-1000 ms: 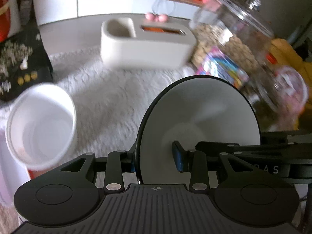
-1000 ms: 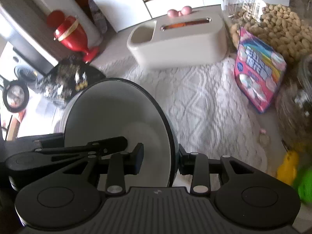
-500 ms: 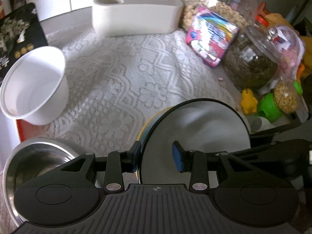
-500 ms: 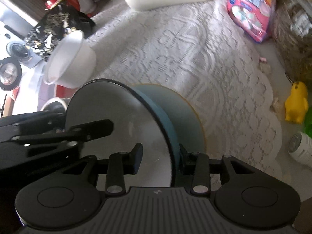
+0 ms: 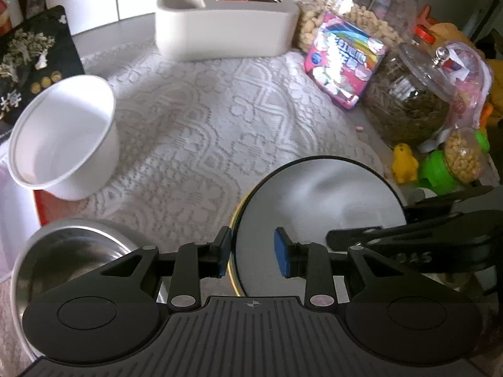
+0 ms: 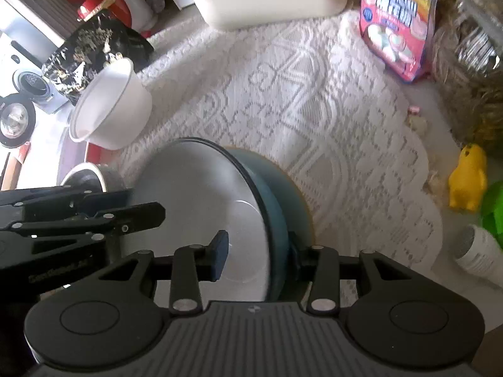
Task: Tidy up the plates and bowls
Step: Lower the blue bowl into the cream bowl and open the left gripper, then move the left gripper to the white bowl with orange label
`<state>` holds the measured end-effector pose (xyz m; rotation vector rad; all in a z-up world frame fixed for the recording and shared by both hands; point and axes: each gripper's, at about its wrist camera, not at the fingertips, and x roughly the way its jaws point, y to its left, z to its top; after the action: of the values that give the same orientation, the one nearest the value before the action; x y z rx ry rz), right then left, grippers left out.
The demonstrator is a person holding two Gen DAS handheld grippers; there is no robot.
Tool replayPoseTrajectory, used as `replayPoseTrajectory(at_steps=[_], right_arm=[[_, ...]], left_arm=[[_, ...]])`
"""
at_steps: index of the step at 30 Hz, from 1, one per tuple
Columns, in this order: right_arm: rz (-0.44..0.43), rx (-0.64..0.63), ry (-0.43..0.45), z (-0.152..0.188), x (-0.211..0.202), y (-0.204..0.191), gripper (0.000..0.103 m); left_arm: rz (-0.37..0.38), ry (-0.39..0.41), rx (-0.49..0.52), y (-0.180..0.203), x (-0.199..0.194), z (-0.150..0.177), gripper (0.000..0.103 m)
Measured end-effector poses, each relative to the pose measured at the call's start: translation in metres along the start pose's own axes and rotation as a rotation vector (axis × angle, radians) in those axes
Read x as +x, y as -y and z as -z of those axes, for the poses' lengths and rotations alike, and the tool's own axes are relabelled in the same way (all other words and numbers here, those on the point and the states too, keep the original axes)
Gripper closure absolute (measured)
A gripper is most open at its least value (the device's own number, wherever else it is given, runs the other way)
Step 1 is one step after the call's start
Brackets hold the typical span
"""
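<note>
A round bowl, white and smooth inside, teal outside with a dark rim, is seated on a yellow-edged plate over the white lace cloth. Its rim is straddled by the left gripper and the right gripper, both spread apart, with gaps visible beside the pads. A white plastic tub stands nearby. A steel bowl is shown fully only in the left view, red kitchenware only in the right.
</note>
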<state>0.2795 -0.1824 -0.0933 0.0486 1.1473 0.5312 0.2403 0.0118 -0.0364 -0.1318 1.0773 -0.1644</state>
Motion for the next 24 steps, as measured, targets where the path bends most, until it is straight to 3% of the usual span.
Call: replayPoseTrajectory(at_steps=[2,13,19,24], right_arm=[[0.009,0.002,0.010,-0.001,-0.005,0.000,0.063],[0.164,-0.103,0.119,-0.010,-0.039,-0.032,0.062],[0.208,-0.120,0.162,-0.032,-0.049,-0.068,0.060],[0.187,-0.158,0.160,-0.057,-0.033,-0.110,0.051]], left_arm=[[0.041,-0.005,-0.014,-0.003,-0.001,0.000,0.083],[0.127,0.041,-0.010,-0.020,-0.025,-0.005,0.083],[0.211,0.122,-0.098,-0.071,-0.046,-0.013,0.083],[0.284,0.148,-0.267,-0.143,-0.059,-0.030,0.083]])
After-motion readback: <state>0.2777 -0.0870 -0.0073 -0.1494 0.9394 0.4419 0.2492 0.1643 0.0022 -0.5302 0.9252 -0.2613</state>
